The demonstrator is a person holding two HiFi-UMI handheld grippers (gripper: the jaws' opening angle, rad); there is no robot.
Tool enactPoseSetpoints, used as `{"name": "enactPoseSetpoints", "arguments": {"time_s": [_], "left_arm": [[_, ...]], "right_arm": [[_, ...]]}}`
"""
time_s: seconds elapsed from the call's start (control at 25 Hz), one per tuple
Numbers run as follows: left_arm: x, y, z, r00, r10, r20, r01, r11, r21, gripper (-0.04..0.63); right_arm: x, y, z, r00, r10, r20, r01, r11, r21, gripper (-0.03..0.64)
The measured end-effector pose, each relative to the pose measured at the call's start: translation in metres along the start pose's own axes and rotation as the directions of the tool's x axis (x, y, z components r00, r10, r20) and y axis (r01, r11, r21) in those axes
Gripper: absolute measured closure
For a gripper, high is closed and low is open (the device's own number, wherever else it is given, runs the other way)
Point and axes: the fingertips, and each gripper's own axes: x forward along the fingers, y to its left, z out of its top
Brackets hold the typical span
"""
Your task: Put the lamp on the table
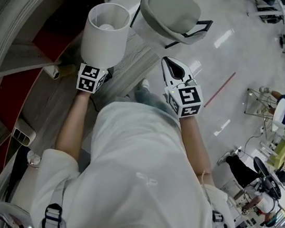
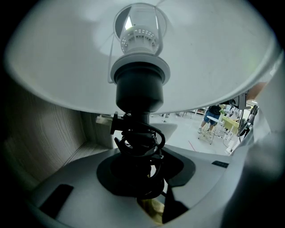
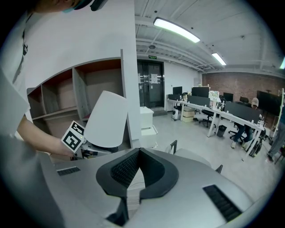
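Note:
The lamp [image 1: 106, 33] has a white drum shade and a black stem, and it stands upright over the floor in front of the person. My left gripper [image 1: 97, 70] is shut on its stem just under the shade. In the left gripper view the black socket [image 2: 139, 91] and a coiled black cord [image 2: 141, 141] sit between the jaws of the left gripper [image 2: 142, 153], with the shade [image 2: 62, 58] filling the top. My right gripper [image 1: 171, 63] hangs to the lamp's right, shut on nothing. The right gripper [image 3: 138, 151] view shows the lamp's shade [image 3: 106, 119] at left.
A grey wooden shelf unit [image 1: 18, 59] with red back panels curves along the left. A grey chair [image 1: 172, 11] stands just ahead on the pale floor. A red line [image 1: 219, 89] marks the floor at right. Desks [image 3: 213, 115] and seated people fill the office beyond.

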Motion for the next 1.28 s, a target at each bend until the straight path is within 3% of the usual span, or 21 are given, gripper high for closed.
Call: {"name": "enactPoseSetpoints", "arguments": {"time_s": [0.76, 1.28], "left_arm": [[-0.014, -0.002, -0.014, 0.999, 0.042, 0.021, -0.042, 0.999, -0.014, 0.426], [-0.03, 0.0, -0.033, 0.995, 0.095, -0.027, -0.096, 0.995, -0.033, 0.396]], "right_arm": [[0.005, 0.016, -0.004, 0.998, 0.058, 0.0, -0.058, 0.998, -0.023, 0.589], [0.008, 0.026, -0.005, 0.995, 0.104, 0.0, -0.104, 0.994, -0.038, 0.589]]}}
